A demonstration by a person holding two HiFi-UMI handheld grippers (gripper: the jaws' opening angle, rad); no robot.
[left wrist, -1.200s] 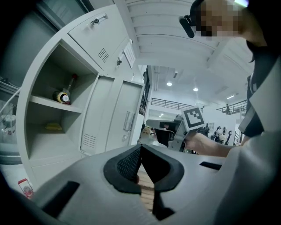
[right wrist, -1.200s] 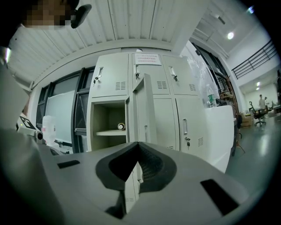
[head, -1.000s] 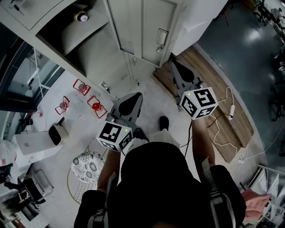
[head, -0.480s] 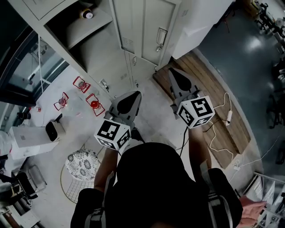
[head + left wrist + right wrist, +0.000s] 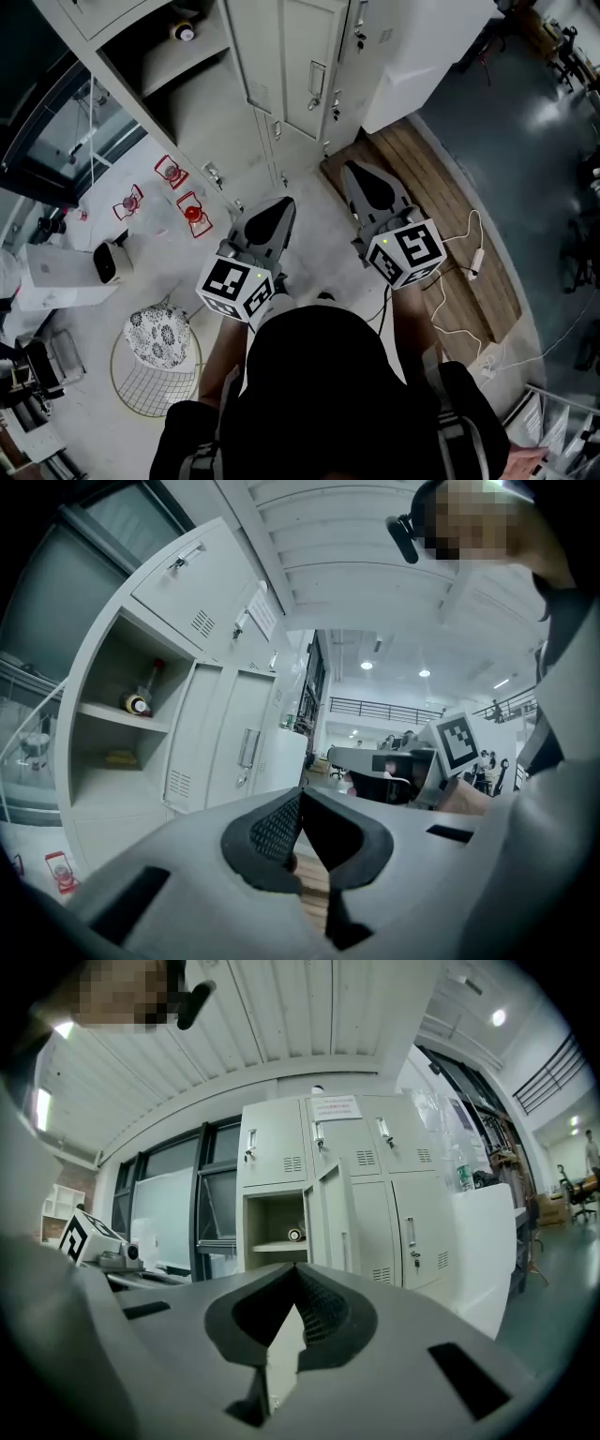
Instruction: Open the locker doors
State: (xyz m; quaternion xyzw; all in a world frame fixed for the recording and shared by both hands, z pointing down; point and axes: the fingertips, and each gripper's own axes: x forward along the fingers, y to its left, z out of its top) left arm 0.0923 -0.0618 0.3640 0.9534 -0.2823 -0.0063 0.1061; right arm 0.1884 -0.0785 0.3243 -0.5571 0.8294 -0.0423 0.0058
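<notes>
The left hand-held gripper (image 5: 300, 794) has its dark-padded jaws closed tip to tip, with nothing between them, and it touches nothing. The right hand-held gripper (image 5: 296, 1269) is likewise pinched together and empty. Both point level toward the pale grey metal locker bank (image 5: 375, 1194), which stands on the floor ahead, apart from them. One compartment (image 5: 272, 1218) at its left end gapes open, with a small bottle (image 5: 294, 1235) lying on its shelf. The handled locker doors (image 5: 412, 1222) nearby are closed.

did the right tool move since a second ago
Yes. In the head view the right tool has drawn back from the lockers toward the person, its tip now lower along the wooden board.
</notes>
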